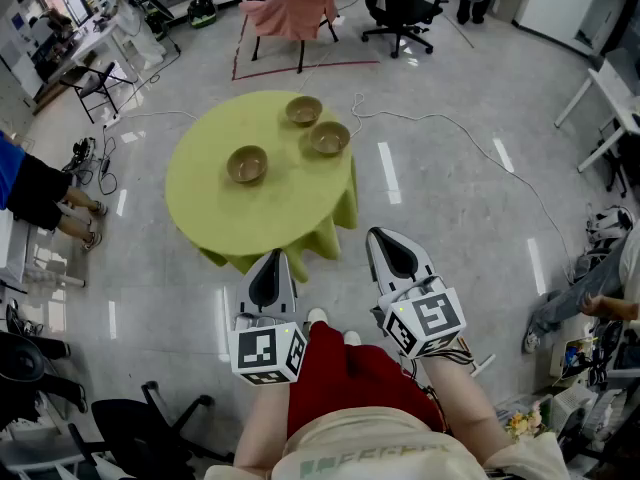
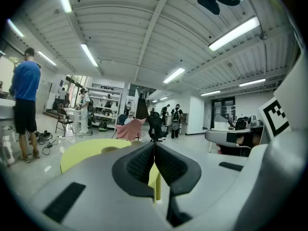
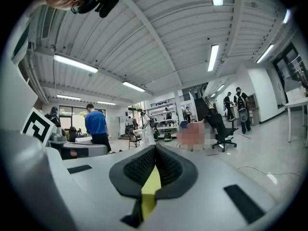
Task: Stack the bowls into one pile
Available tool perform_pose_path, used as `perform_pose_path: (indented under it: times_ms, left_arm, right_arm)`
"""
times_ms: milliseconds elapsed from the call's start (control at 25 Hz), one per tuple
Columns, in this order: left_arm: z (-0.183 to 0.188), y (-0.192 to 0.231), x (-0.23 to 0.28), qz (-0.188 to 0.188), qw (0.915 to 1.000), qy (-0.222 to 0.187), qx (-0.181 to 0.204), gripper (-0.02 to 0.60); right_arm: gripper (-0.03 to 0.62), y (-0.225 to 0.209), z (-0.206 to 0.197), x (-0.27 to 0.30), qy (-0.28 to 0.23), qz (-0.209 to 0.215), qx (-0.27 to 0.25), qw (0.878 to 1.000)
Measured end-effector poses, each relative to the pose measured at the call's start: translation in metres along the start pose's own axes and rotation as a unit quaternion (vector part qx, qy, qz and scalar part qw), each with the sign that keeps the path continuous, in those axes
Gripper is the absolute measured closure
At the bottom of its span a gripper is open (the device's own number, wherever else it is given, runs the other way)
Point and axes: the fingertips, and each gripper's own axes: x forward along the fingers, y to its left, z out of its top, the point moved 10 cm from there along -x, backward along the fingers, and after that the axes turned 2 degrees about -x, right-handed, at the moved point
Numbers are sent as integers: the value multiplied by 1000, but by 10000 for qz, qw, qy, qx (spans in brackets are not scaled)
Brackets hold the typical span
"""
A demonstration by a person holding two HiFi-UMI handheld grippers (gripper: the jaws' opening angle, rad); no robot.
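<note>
In the head view, the left bowl [image 1: 247,164], far bowl [image 1: 303,111] and right bowl [image 1: 329,138] sit unstacked on the yellow counter [image 1: 270,218], at twelve o'clock from the left gripper [image 1: 270,270] and right gripper [image 1: 393,252], which hang short of it, apparently not yet reaching, while the left gripper view shows jaws pressed together on nothing, and the right gripper view likewise.

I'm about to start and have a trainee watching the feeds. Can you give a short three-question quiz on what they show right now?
1. How many brown round bowls stand on the round table with the yellow-green cloth?
2. True or false: two of the bowls are already nested in each other.
3. The left claw and right claw are:
A) both shut with nothing in them, short of the table
B) both open over the bowls
C) left shut on a bowl, right open

Key: 1. three; 2. false, all stand apart; 3. A
</note>
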Motion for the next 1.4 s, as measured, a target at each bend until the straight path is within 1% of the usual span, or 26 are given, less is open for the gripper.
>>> perform_pose_path:
  times_ms: [440, 720, 880, 1040, 1280, 1400]
  left_arm:
    - [-2, -14, -3, 39, 9999, -58, 79, 558]
    - [1, -25, 1, 68, 9998, -132, 160, 558]
    - [4, -30, 2, 77, 9997, -177, 125, 558]
    - [13, -33, 13, 99, 9996, -238, 143, 558]
    - [23, -24, 28, 202, 9992, -288, 189, 558]
    - [24, -20, 38, 223, 9992, -286, 173, 558]
  right_arm:
    - [559, -10, -4, -14, -106, 42, 28, 9999]
    - [557, -21, -4, -18, -211, -46, 84, 9997]
    - [557, -28, 0, -22, -258, -103, 117, 9995]
    - [558, -40, 9, -17, -356, -134, 199, 9991]
    - [557, -45, 15, 0, -236, -229, 118, 9994]
    - [557, -49, 15, 7, -198, -212, 78, 9995]
